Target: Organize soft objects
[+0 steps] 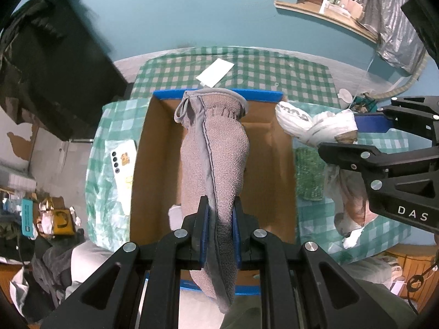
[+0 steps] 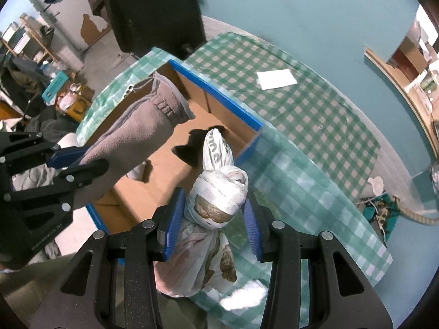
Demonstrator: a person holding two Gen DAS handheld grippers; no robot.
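My left gripper [image 1: 219,233] is shut on a grey-brown fleece mitten [image 1: 216,148] and holds it above an open cardboard box [image 1: 153,170] with blue-taped edges. The mitten [image 2: 142,126] and left gripper [image 2: 71,161] also show in the right wrist view, over the box [image 2: 153,192]. My right gripper [image 2: 211,216] is shut on a knotted white plastic bag [image 2: 219,192] holding soft contents, beside the box's right wall. The bag [image 1: 315,126] and right gripper [image 1: 356,139] show at the right of the left wrist view.
The box sits on a green checked tablecloth [image 1: 274,74]. A white card [image 1: 215,72] lies behind the box, a phone [image 1: 123,164] on plastic to its left, a green knitted piece [image 1: 308,175] to its right. A dark cabinet [image 1: 55,63] stands at the left.
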